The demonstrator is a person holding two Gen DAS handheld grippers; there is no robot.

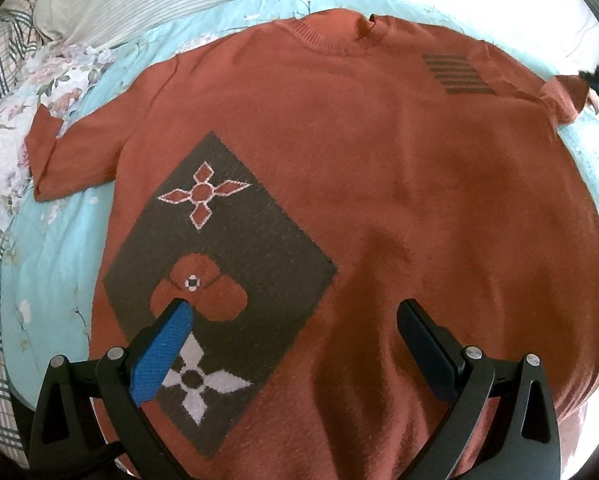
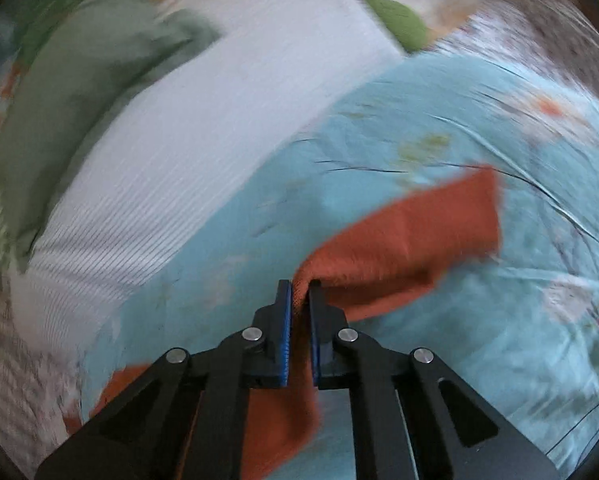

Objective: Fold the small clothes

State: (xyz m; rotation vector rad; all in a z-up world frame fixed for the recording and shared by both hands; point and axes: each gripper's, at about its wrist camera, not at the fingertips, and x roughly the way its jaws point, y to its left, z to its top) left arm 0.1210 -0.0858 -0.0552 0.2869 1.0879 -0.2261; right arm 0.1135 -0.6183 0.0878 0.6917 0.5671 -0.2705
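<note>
On the bed with its pale blue floral sheet point(image 1: 51, 264), the rust-orange knitted short-sleeved sweater point(image 1: 339, 184) lies nearly flat and unfolded, the right tongs point(image 2: 298, 286) clamped on what seems, through blur, its sleeve, the left tongs point(image 1: 295, 312) wide open, empty.

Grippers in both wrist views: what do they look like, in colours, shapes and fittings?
Both match. The left gripper and right gripper each have black angular linkage arms with triangular cut-outs and round silver pivot pins. The fingers are flat black bars faced with ribbed blue pads. No cables, sleeves or markings show.
</note>
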